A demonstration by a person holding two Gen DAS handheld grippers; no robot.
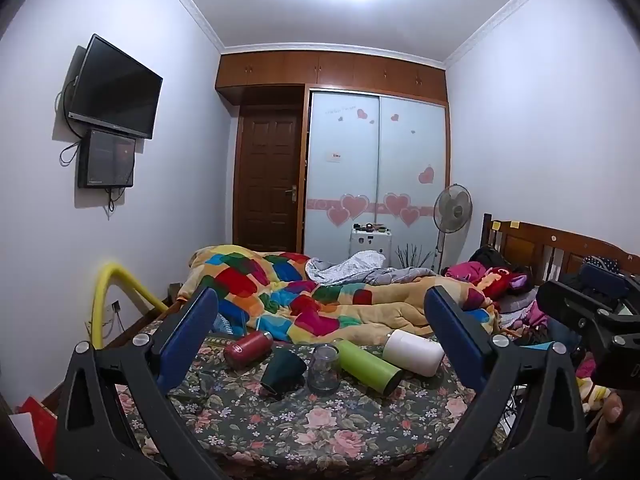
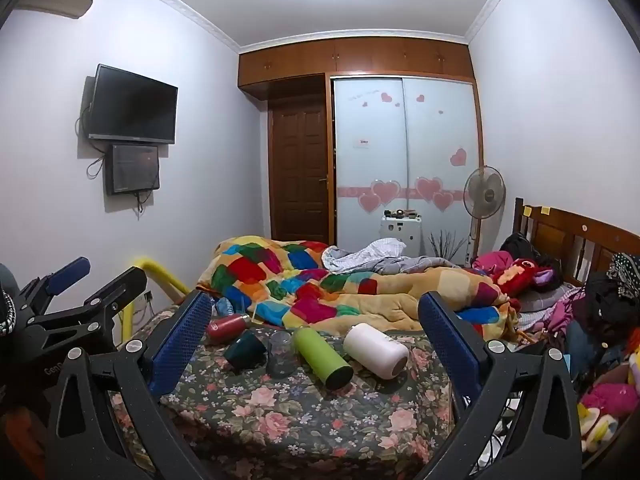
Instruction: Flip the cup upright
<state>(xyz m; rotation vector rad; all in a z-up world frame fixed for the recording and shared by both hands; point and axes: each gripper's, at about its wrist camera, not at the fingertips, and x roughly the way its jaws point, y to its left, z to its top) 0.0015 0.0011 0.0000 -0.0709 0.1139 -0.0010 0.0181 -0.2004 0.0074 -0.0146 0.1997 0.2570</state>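
Several cups lie on the floral bed sheet (image 1: 304, 428). A red bottle (image 1: 248, 349), a dark green cup (image 1: 283, 370), a lime green tumbler (image 1: 368, 366) and a white cup (image 1: 414, 353) lie on their sides. A clear glass (image 1: 323, 368) stands upside down between the dark green cup and the lime tumbler. My left gripper (image 1: 320, 304) is open, held above and short of the cups. My right gripper (image 2: 314, 312) is open too, also short of them. The same cups show in the right wrist view: red (image 2: 226, 327), dark green (image 2: 246, 350), glass (image 2: 281, 354), lime (image 2: 322, 356), white (image 2: 376, 350).
A colourful patchwork quilt (image 1: 320, 300) is bunched behind the cups. A wooden headboard (image 1: 560, 248) and piled clothes and toys (image 2: 600, 320) are at the right. A yellow rail (image 1: 108, 292) is at the left bed edge. A fan (image 1: 452, 208) and wardrobe (image 1: 376, 168) stand at the back.
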